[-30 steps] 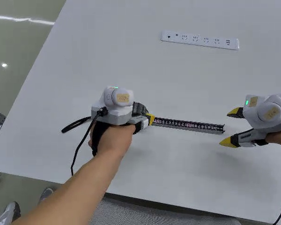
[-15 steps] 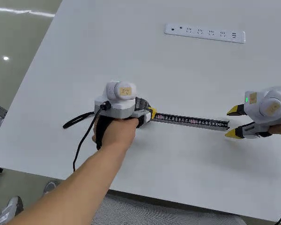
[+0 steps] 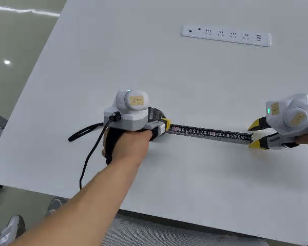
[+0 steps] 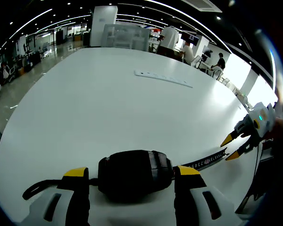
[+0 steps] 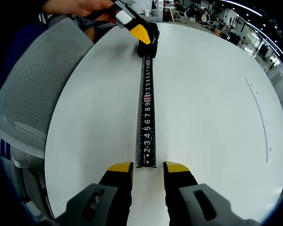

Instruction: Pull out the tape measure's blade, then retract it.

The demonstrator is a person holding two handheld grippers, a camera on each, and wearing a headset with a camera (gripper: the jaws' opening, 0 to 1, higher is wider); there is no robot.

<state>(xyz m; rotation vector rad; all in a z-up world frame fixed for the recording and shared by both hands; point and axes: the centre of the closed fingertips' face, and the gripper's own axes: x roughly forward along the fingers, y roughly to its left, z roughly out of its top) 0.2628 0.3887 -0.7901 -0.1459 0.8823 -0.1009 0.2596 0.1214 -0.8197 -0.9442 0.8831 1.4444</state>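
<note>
- White table point(image 3: 195, 77): tape measure point(image 4: 134, 178), nearer the person than the power strip point(image 3: 226, 36), clamped by left gripper point(image 4: 131, 172).
- Blade point(image 5: 146, 108) points lengthwise at right gripper point(image 5: 148, 167), jaws narrowly apart flanking its tip.

We see a broad, smooth white desk point(image 3: 143, 61), and its near edge runs across the bottom of the head view. Toward its far side a long white plastic power strip point(image 3: 226, 36) lies flat, well apart from everything else. Closer to the near edge a black rounded tape measure case point(image 3: 155, 119) sits on the desk. Its narrow black blade point(image 3: 210, 134), printed with pale numerals, lies flat on the surface and stretches straight out to the right of the case. To the left of the case, a thin black loop of cord point(image 3: 84, 134) rests on the desk top.
</note>
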